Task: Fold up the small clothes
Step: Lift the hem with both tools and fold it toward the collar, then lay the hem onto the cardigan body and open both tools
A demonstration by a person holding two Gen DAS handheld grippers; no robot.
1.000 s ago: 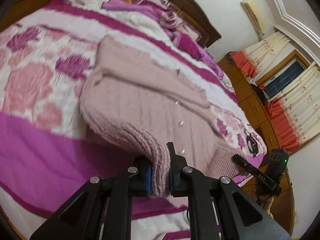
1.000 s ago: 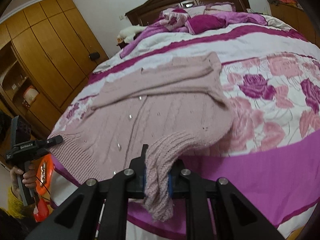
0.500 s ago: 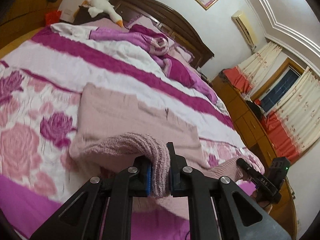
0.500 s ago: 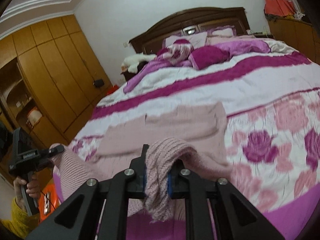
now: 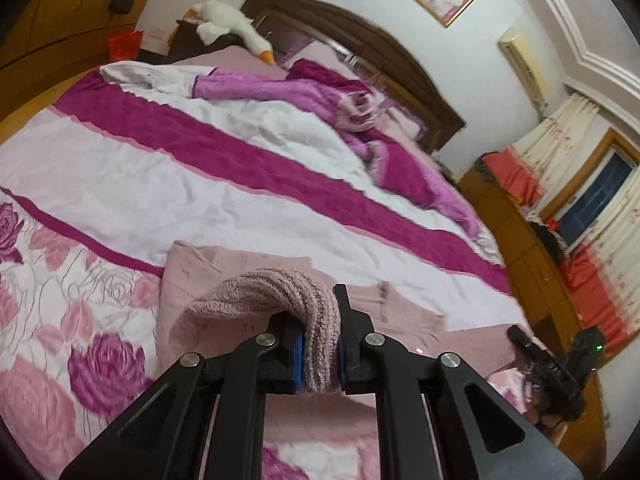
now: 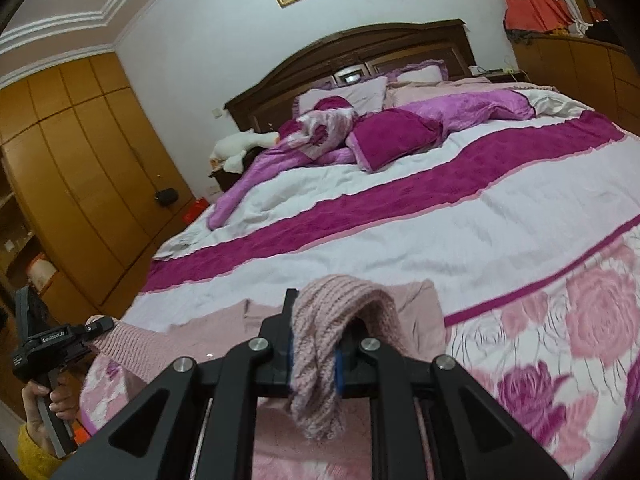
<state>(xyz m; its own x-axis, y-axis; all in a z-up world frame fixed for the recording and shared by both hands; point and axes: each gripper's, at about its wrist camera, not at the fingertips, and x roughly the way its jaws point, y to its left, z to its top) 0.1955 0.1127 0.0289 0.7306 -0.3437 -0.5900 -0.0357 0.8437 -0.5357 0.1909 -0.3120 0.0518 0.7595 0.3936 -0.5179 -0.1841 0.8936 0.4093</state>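
A pale pink knit sweater lies on the bed near its foot, also showing in the right wrist view. My left gripper is shut on the sweater's ribbed hem at one bottom corner and holds it lifted above the bed. My right gripper is shut on the other ribbed hem corner, which hangs down between the fingers. Each gripper shows in the other's view: the right one at far right, the left one at far left. The sweater's body under the grippers is mostly hidden.
The bed has a white, magenta and rose-patterned cover. Crumpled purple bedding and pillows lie by the dark headboard. A white plush goose sits at the bedside. Wooden wardrobes stand on one side, curtains on the other.
Both grippers have lifted the hem and carried it forward toward the sweater's top end, tilting up. The sweater's body has dropped out of sight below, and more of the bed head shows.
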